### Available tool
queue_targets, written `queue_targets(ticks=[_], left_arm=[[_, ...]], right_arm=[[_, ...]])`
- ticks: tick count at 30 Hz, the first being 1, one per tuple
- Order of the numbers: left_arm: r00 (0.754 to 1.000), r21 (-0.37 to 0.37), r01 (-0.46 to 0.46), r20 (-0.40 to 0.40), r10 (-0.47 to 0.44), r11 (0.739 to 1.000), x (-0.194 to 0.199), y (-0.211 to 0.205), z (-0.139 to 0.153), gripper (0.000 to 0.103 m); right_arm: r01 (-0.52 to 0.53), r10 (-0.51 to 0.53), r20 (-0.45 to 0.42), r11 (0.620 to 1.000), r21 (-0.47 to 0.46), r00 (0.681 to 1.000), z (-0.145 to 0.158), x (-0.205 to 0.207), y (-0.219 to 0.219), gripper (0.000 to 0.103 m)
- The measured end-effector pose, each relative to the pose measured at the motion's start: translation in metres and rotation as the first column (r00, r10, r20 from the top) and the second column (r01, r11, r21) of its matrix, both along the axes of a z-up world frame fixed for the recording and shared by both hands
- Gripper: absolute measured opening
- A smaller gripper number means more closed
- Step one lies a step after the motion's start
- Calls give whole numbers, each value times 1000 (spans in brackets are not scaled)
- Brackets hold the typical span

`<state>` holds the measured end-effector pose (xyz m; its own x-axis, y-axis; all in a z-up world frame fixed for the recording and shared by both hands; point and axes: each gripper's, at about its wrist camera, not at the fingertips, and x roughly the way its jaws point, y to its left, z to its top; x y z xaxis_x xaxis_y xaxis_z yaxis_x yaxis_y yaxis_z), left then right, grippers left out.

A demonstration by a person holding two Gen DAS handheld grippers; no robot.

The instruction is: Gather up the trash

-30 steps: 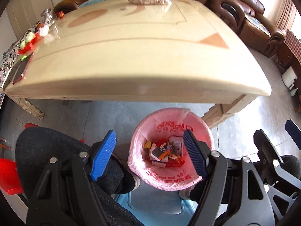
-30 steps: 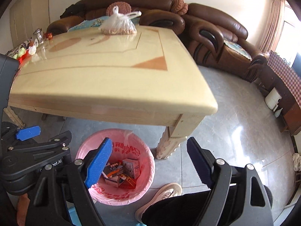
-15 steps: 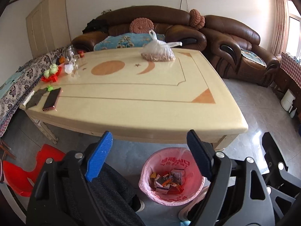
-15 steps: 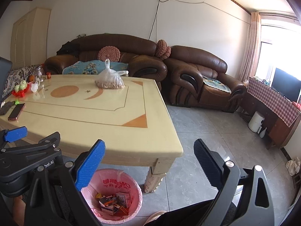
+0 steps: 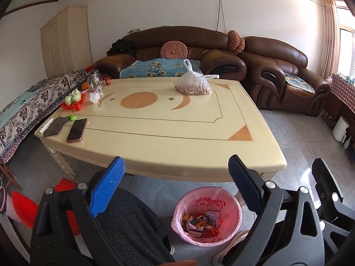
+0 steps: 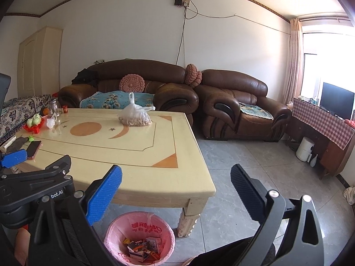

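Left claw (image 5: 175,173) spread wide, jaws just opened further, nothing between. Right claw (image 6: 176,180) likewise released and empty. Below, on the floor by the bench (image 5: 155,137) leg: pink-lined bin (image 5: 207,216) holding small boxes and wrappers (image 5: 200,223). Farther out, on the bench: bag of nuts (image 5: 193,85), phone (image 5: 77,130).

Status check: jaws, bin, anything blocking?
Left gripper jaws just opened wide, nothing between them. Right gripper open, empty. Pink-lined trash bin on the floor at the table edge, small boxes inside. Nothing blocking.
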<state>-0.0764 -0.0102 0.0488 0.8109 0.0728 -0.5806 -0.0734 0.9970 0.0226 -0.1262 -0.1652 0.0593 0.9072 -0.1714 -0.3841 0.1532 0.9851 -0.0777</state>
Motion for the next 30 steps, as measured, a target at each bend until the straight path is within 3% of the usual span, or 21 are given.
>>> queue_targets(ticks=[11,30], left_arm=[[999,31,-2,38,1,1000,-12,-3,10,96],[998,16,32,60,-33,999,-20,-1,17,97]], right_arm=[[-6,6,-2,999,51,1000,4,-6,-7,96],[2,-3,29,999,46,1000,15,-16,-10,96]])
